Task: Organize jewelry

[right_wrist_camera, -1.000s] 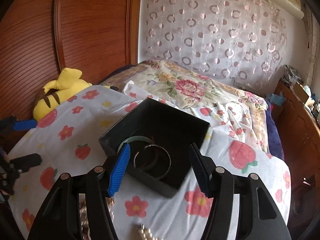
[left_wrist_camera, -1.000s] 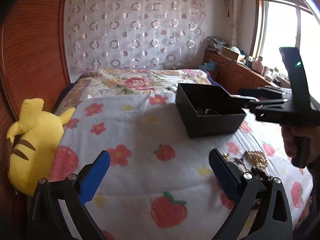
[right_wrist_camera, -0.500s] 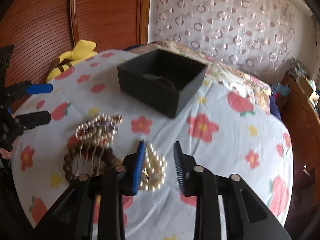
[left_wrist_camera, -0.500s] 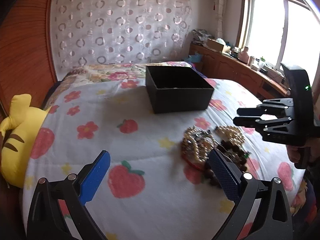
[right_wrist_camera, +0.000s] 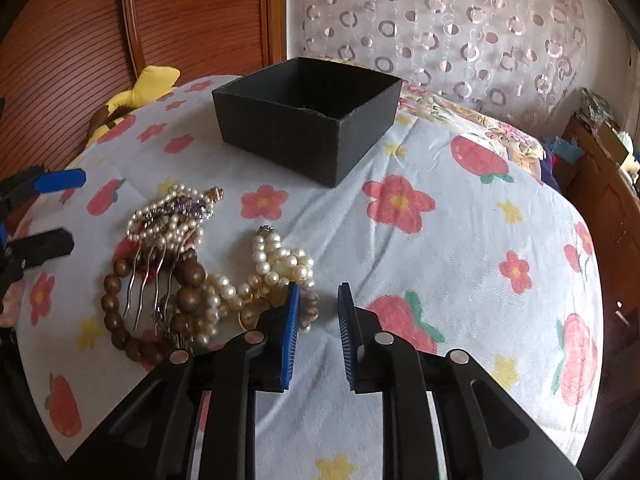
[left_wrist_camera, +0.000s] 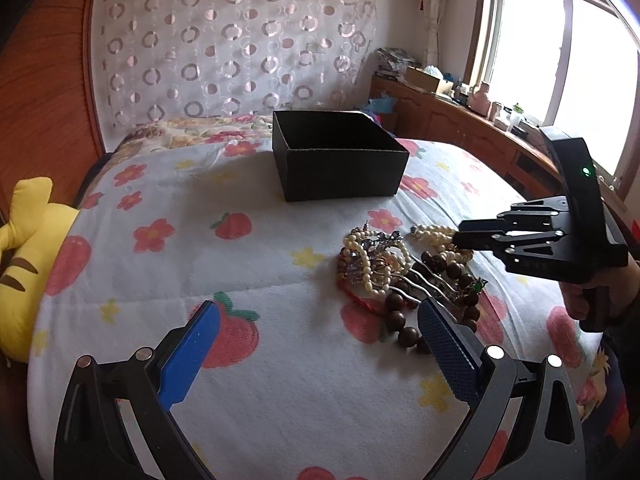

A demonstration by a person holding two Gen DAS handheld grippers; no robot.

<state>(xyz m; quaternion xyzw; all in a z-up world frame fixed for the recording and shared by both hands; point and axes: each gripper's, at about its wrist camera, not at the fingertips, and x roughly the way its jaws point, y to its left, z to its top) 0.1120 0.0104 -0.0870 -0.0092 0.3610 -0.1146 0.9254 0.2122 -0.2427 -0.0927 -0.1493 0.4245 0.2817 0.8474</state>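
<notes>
A heap of jewelry lies on the strawberry-print bedspread: a pearl necklace [right_wrist_camera: 276, 264], a brown wooden bead bracelet [right_wrist_camera: 120, 312], a metal hair comb with pearls [right_wrist_camera: 172, 216]. The heap also shows in the left wrist view [left_wrist_camera: 396, 272]. A black open box [right_wrist_camera: 308, 120] stands behind it, also in the left wrist view [left_wrist_camera: 336, 156]. My right gripper [right_wrist_camera: 318, 296] hovers low at the right edge of the pearl necklace, jaws narrowly apart, nothing between them. My left gripper [left_wrist_camera: 316, 332] is wide open and empty, just in front of the heap.
A yellow plush toy [left_wrist_camera: 24, 256] lies at the left bed edge by the wooden headboard [right_wrist_camera: 160, 20]. A wooden cabinet [left_wrist_camera: 460, 124] with clutter runs under the window on the right. A floral quilt [left_wrist_camera: 200, 132] lies behind the box.
Both grippers pulled back from the box and dropped toward the jewelry heap. The right gripper's jaws have narrowed and now sit beside the pearl necklace.
</notes>
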